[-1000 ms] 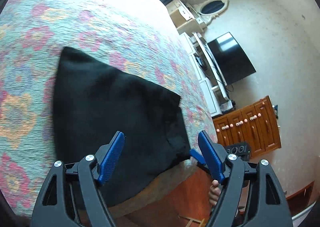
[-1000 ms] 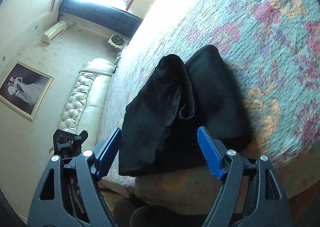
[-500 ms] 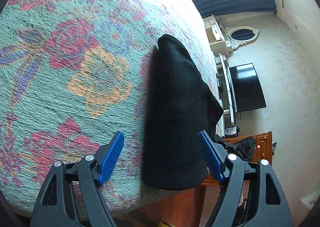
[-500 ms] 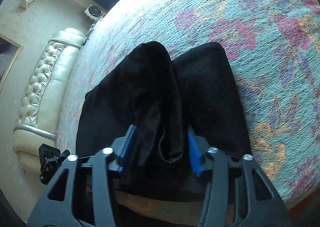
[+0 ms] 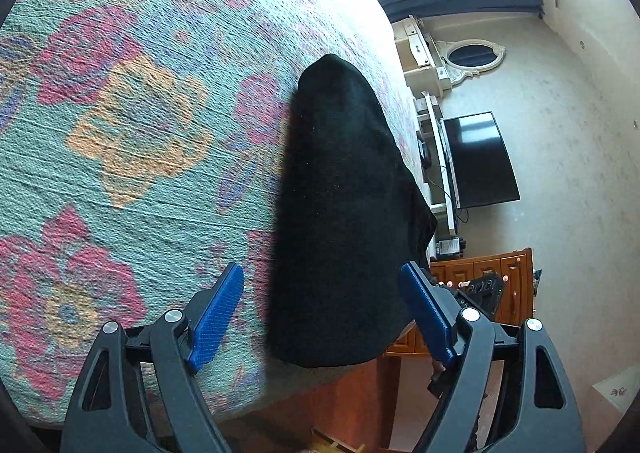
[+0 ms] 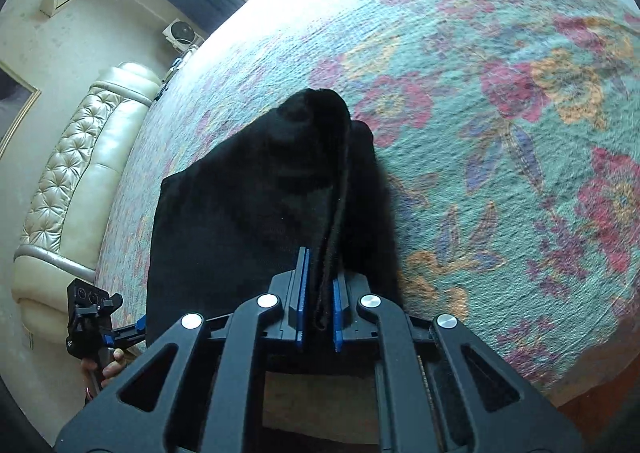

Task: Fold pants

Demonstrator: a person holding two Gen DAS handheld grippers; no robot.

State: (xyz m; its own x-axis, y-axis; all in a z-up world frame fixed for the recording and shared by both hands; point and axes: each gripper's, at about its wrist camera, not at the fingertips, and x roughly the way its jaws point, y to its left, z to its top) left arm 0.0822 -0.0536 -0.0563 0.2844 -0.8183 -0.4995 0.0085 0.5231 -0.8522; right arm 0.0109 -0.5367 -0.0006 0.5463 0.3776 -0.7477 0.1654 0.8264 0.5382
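Note:
Black pants [image 5: 340,193] lie folded on the floral bedspread [image 5: 120,133], at the bed's near edge. My left gripper [image 5: 320,273] hovers over their near end. Its jaws are opening, with the cloth between the blue pads and neither pad pressing it. In the right wrist view, the pants [image 6: 240,221] show a raised fold running toward the camera. My right gripper [image 6: 320,269] is shut on that fold's near edge. The left gripper [image 6: 92,317], held in a hand, shows at the lower left of that view.
The bedspread [image 6: 500,133] reaches far past the pants. Beyond the bed's side are a TV [image 5: 476,161] and a wooden cabinet [image 5: 500,273]. A tufted cream sofa [image 6: 80,173] stands along the other side. The bed's edge drops off just under both grippers.
My right gripper moved in and closed on the pants' raised fold. My left gripper sank toward the bed and swung to the pants' near end, still wide.

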